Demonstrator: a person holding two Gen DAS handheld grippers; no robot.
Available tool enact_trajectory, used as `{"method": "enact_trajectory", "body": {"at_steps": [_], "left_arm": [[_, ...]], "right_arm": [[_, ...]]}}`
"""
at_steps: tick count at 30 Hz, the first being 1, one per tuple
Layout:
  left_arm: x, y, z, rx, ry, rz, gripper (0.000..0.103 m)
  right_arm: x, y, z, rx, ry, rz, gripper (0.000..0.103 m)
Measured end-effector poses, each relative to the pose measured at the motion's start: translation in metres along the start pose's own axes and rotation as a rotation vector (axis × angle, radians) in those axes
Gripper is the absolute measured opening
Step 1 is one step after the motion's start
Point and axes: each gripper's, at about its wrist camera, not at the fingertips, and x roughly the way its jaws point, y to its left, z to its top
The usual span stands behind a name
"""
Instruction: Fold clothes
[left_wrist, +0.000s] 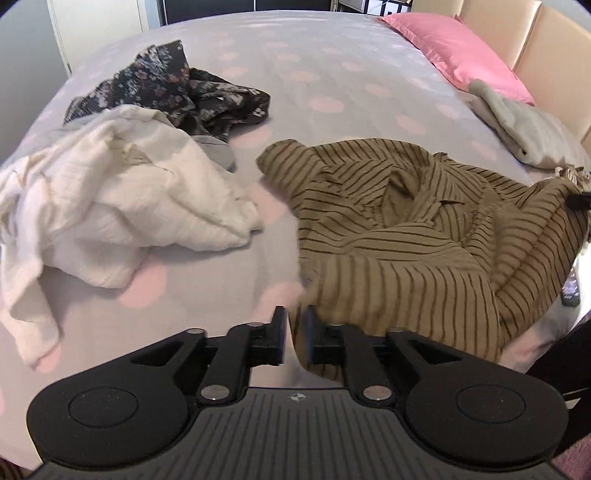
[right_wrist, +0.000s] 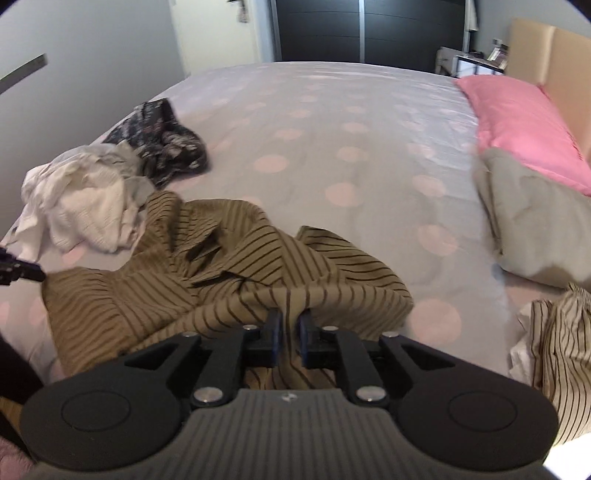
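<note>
Here we have the olive striped shirt (left_wrist: 399, 229) lying crumpled on the near part of the spotted bedsheet (left_wrist: 332, 74), just beside the white crinkled garment (left_wrist: 122, 206) and the dark floral garment (left_wrist: 177, 88). Our left gripper (left_wrist: 295, 332) has its jaws parted a little, with an edge of the shirt hanging in the gap; the pads do not seem to press on it. Our right gripper (right_wrist: 290, 338) looks much the same, slightly open with a bunched fold of the cloth between the fingers. We judge the shirt light, thin and limp: it will sag and slide through a loose grip, and it will not hold any shape. We would take hold at a seam, such as the hem corners or shoulders, where the fabric is doubled, and spread it flat before folding.
</note>
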Motion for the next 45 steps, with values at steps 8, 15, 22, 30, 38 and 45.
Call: {"method": "enact_trajectory", "body": {"at_steps": [8,15,22,30,38,45], "left_arm": [[0.007,0.013,0.032,-0.018,-0.043,0.024,0.043],[0.057,0.022,0.062,0.049,-0.079,0.124,0.045],[0.115,0.048,0.078,0.043,-0.048,0.056,0.033],[0.178,0.033,0.099,0.094,0.022,0.071,0.026],[0.194,0.058,0.113,0.13,0.035,0.238,0.009],[0.199,0.122,0.137,0.068,0.072,0.377,0.006]], "right_arm": [[-0.014,-0.022,0.049,0.011,-0.109,0.011,0.04],[0.069,-0.036,0.056,0.24,-0.025,-0.04,0.04],[0.112,-0.042,0.046,0.279,0.079,-0.065,0.04],[0.127,-0.048,0.05,0.293,0.118,-0.07,0.04],[0.136,-0.055,0.046,0.32,0.156,-0.082,0.04],[0.134,-0.049,0.049,0.287,0.147,-0.076,0.041]]}}
